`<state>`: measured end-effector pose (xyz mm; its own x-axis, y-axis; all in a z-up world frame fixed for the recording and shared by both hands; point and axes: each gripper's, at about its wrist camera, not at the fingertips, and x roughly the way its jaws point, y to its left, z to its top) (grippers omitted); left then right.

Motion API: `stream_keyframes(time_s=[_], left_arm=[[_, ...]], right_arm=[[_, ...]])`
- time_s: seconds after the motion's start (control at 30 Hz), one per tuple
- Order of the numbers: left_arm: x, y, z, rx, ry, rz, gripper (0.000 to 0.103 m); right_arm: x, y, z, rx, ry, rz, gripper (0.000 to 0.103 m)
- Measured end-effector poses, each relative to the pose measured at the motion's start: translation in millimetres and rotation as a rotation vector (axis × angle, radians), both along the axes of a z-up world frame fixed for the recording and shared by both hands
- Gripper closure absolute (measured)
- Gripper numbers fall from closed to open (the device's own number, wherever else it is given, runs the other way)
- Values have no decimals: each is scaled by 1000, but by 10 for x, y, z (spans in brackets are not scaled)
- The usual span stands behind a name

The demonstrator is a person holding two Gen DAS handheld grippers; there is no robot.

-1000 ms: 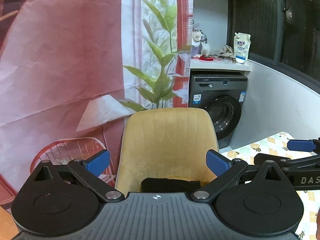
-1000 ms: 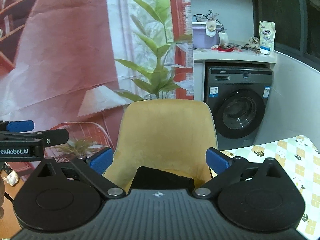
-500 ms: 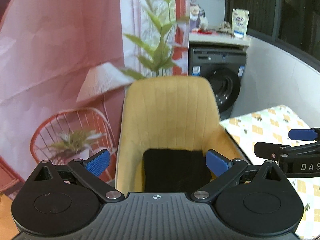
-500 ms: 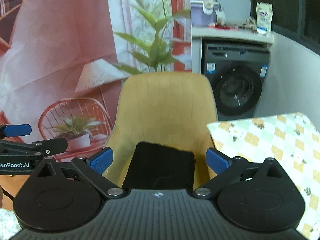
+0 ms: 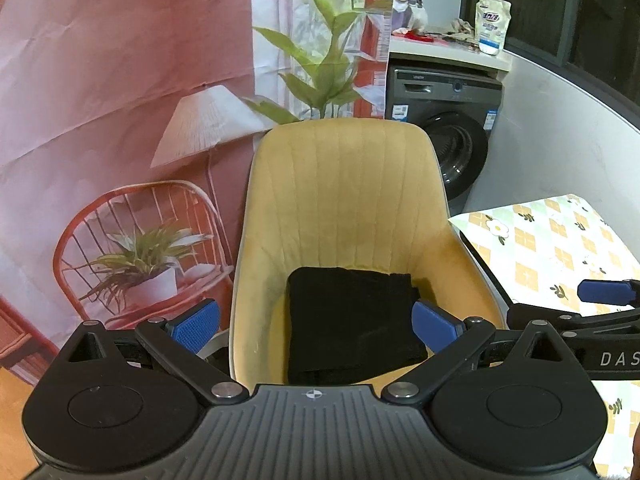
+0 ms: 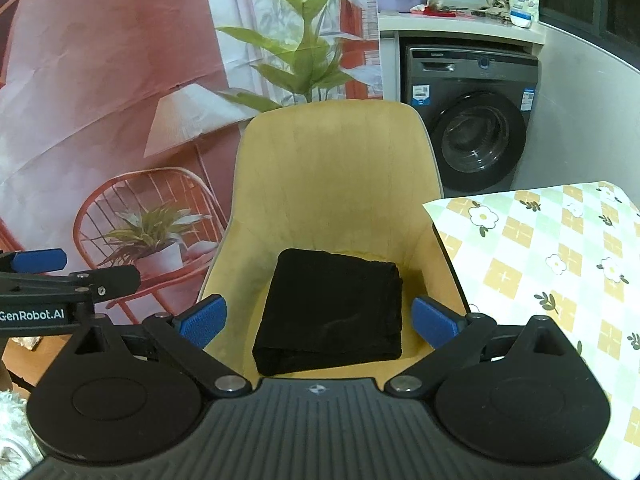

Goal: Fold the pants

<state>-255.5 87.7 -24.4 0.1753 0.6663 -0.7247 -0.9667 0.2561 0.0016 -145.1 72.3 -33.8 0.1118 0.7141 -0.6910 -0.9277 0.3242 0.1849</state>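
Left wrist view shows the left gripper (image 5: 314, 322) with its blue pads spread wide apart and nothing between them; the right wrist view shows the right gripper (image 6: 320, 318) likewise spread and empty. Both hover above the front edge of a yellow chair (image 5: 344, 184), side by side, each visible at the edge of the other's camera. The black pants (image 6: 332, 308) lie on the chair seat as a compact, squared bundle with layered edges showing at the near side, touched by neither tool. A table with a checked floral cloth (image 6: 552, 264) stands just beside the chair on the right. Judging from this, the fold looks finished or nearly so; the risk is that a careless grab at only the top layer would pull the stack open, or that the curved seat lets the bundle slump and lose its shape.
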Motion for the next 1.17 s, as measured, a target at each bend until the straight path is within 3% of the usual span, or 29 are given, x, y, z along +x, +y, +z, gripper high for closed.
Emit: stream_keyframes(time_s=[1.17], left_arm=[[26,27,24,1,-2,1,0]], right_arm=[[22,28,29,9,-21,-8,2]])
